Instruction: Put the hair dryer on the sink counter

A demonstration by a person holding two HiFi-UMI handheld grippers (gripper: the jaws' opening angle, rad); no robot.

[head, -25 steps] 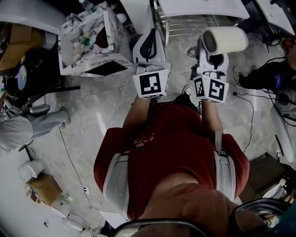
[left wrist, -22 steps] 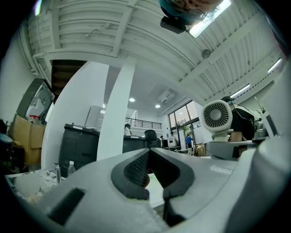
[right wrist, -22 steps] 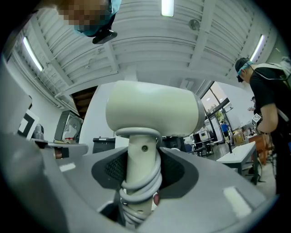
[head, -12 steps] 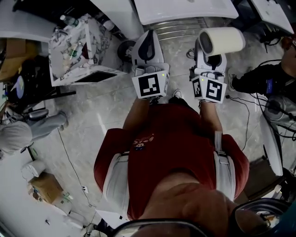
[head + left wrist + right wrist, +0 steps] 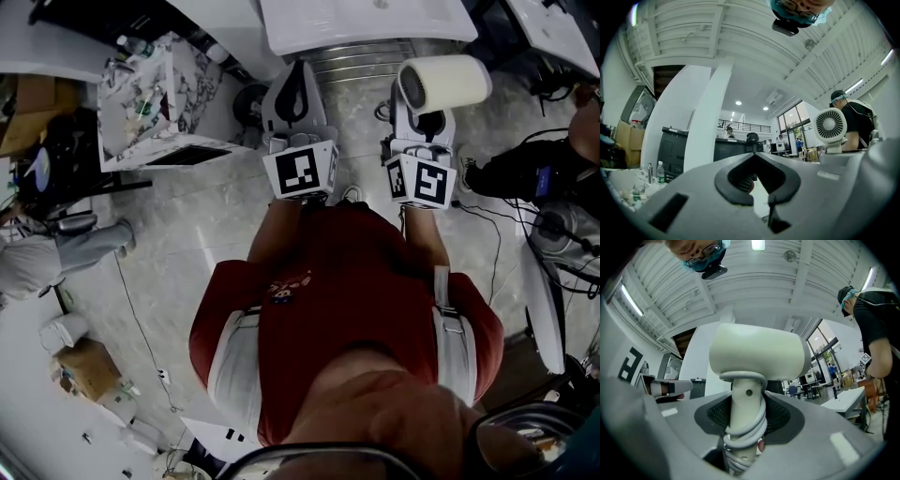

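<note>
Marbled white box (image 5: pixel 141 103) at far left on the pale stone floor (image 5: pixel 187 244), crammed with small clutter. Next along, left gripper (image 5: pixel 298 67), held out in front of a red shirt (image 5: pixel 347 281). Clenched tip to tip, with nothing inside but the dark hollow of its pads. Straight ahead at the top edge, white sink counter (image 5: pixel 366 23) with metal rails (image 5: pixel 375 61) beneath. Then right gripper (image 5: pixel 422 111), level with the left one and near it, clamped on the handle of the cream hair dryer (image 5: pixel 445 82). Handle upright between the jaws, barrel lying crosswise above them, grey cord (image 5: pixel 751 430) wound round the handle. Held in the air near the counter's front edge, not set down on it. Far right, person in black (image 5: pixel 525 169) among cables on the floor.
</note>
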